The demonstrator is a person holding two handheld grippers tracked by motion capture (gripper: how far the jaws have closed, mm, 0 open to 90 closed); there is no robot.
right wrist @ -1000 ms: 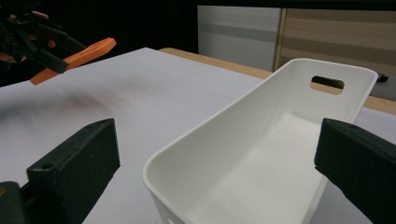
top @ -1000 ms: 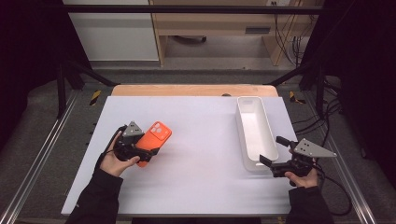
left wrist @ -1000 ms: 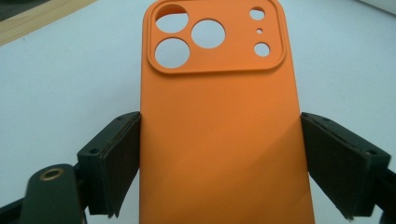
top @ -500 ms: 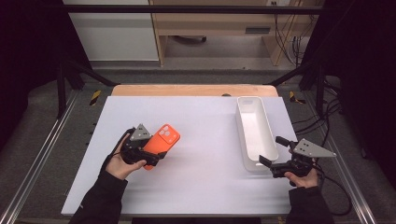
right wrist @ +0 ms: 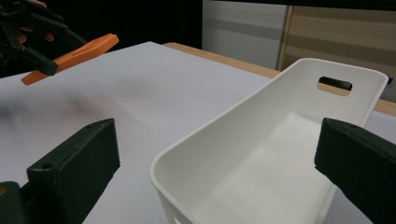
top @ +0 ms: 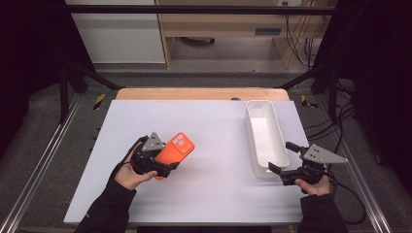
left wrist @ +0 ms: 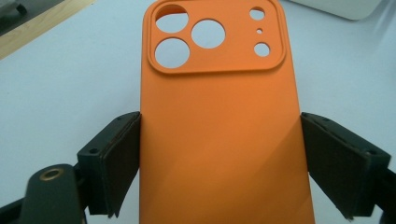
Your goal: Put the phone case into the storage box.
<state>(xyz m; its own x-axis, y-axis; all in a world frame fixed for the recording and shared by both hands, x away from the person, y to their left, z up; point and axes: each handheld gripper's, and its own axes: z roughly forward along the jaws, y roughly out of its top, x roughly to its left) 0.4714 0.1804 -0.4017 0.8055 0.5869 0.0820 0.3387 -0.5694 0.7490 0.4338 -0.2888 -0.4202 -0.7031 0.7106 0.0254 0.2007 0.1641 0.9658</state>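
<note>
An orange phone case [top: 177, 147] with camera cut-outs is clamped between the jaws of my left gripper [top: 163, 158] at the table's left-centre. In the left gripper view both pads press the long sides of the phone case [left wrist: 219, 140], cut-outs pointing away. The right gripper view shows the phone case [right wrist: 70, 53] tilted, held just above the white table [top: 214, 126]. My right gripper [top: 283, 157] stands open at the near end of a long white bin [top: 266, 138]. Its jaws stand wide to either side of the bin's near wall [right wrist: 205, 154], touching nothing.
The bin [right wrist: 280, 140] is empty and has a handle slot in its far end. A wooden strip [top: 194, 93] runs along the table's far edge. Black frame bars and cables stand at the right, beyond the table.
My left gripper has carried the phone case to the right and slightly toward the near edge. The right gripper and the bin have stayed put.
</note>
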